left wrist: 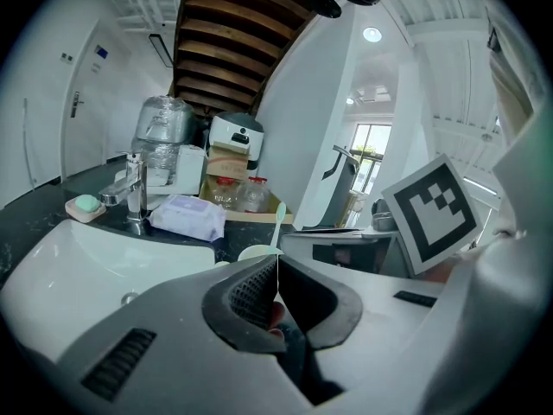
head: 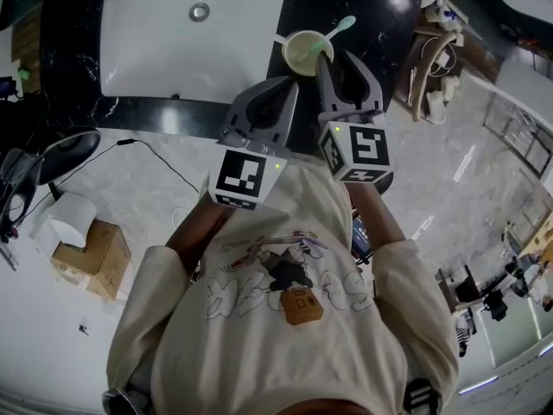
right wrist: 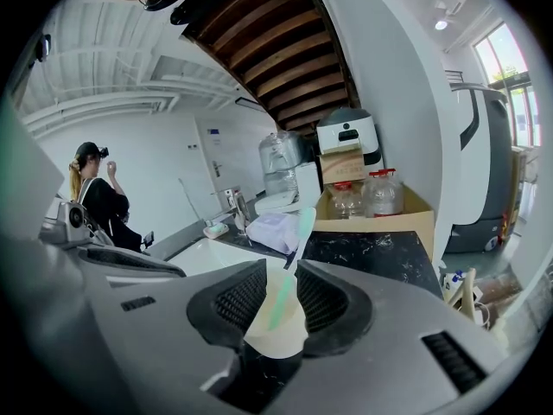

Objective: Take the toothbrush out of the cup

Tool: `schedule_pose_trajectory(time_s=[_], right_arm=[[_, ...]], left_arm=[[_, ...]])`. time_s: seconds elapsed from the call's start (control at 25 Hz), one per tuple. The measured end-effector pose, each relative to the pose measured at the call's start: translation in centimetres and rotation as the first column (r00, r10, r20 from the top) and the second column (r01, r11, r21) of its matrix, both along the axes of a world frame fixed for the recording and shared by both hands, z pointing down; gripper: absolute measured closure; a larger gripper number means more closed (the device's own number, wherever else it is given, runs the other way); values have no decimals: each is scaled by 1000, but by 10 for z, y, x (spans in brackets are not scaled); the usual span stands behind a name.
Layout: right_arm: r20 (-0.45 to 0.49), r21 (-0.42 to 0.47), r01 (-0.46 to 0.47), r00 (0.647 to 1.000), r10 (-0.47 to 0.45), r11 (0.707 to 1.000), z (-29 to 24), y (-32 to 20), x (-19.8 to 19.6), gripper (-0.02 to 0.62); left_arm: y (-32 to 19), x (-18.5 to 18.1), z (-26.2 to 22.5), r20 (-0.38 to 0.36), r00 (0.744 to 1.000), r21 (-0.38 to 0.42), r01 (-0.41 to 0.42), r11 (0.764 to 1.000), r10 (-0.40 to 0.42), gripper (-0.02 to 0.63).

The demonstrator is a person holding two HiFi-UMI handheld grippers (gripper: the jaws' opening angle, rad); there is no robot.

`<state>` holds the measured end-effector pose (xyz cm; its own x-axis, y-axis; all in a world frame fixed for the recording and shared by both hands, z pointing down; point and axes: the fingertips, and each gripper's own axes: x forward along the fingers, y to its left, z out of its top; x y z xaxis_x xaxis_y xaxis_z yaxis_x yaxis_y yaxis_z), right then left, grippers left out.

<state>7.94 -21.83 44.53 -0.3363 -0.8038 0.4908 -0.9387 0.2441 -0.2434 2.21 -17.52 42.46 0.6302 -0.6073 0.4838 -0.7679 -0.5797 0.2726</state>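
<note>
A pale cup (head: 304, 54) stands on the black counter (head: 78, 59) just right of the sink, with a mint green toothbrush (head: 339, 29) leaning out of it to the right. My right gripper (head: 335, 56) is open by a narrow gap at the cup's right rim. In the right gripper view the toothbrush (right wrist: 289, 266) and cup (right wrist: 276, 331) show through that gap (right wrist: 282, 268); I cannot tell whether the jaws touch the handle. My left gripper (head: 292, 82) is shut on nothing, just short of the cup (left wrist: 255, 252), jaw tips together (left wrist: 276, 262).
The white sink basin (head: 190, 50) lies left of the cup, with a faucet (left wrist: 134, 193), a soap dish (left wrist: 85, 204) and a pack of wipes (left wrist: 188, 216) behind it. A cardboard box of bottles (right wrist: 380, 201) stands at the counter's back. A person (right wrist: 95, 201) stands far off.
</note>
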Motion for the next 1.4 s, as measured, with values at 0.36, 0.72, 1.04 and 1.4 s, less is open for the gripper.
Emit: schedule_pose_trajectory(time_s=[0.36, 0.72, 1.04, 1.4], right_arm=[[-18, -23, 15, 1000, -16, 1000, 12, -14, -2, 489], [-24, -32, 9, 1000, -10, 999, 18, -23, 1, 489], [-29, -28, 4, 1000, -5, 1000, 23, -29, 2, 489], [-44, -12, 9, 999, -10, 1000, 22, -31, -1, 515]], left_arm=[[-13, -6, 6, 16, 1000, 2, 18, 1000, -18, 592], [-15, -7, 11, 17, 1000, -9, 22, 1000, -22, 592], [-15, -10, 15, 32, 999, -9, 25, 1000, -25, 592], [-12, -14, 16, 34, 999, -10, 35, 999, -34, 592]])
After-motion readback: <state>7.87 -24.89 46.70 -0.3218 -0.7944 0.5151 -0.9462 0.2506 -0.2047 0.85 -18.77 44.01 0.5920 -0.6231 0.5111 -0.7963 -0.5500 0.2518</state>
